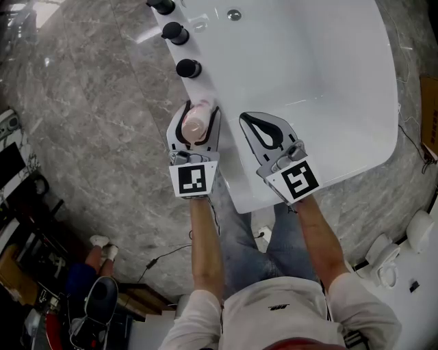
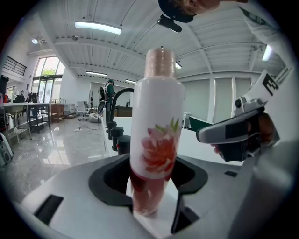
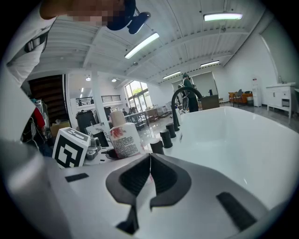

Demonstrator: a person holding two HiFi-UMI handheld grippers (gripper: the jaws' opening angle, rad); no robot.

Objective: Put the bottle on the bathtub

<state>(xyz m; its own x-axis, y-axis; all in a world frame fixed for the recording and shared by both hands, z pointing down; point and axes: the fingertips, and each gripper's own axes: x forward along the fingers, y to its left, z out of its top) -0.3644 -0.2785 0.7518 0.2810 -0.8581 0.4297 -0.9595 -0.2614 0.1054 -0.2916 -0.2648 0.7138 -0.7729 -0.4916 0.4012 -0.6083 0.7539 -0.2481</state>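
A white bottle (image 1: 194, 125) with a red flower print and a pink cap stands upright between the jaws of my left gripper (image 1: 202, 109), which is shut on it. Its base rests on the near left rim of the white bathtub (image 1: 321, 82). In the left gripper view the bottle (image 2: 156, 140) fills the middle and the left gripper (image 2: 153, 207) has its pads at the bottle's lower part. My right gripper (image 1: 248, 119) is shut and empty, over the tub's near edge just right of the bottle. The right gripper view shows the right gripper (image 3: 149, 161) with the bottle (image 3: 122, 137) to its left.
Three black faucet knobs (image 1: 188, 68) line the tub's left rim beyond the bottle, with a black arched faucet (image 3: 180, 100) behind them. A drain (image 1: 234, 14) lies at the tub's far end. Grey marble floor (image 1: 102, 137) surrounds the tub. White fixtures (image 1: 397, 253) stand at the lower right.
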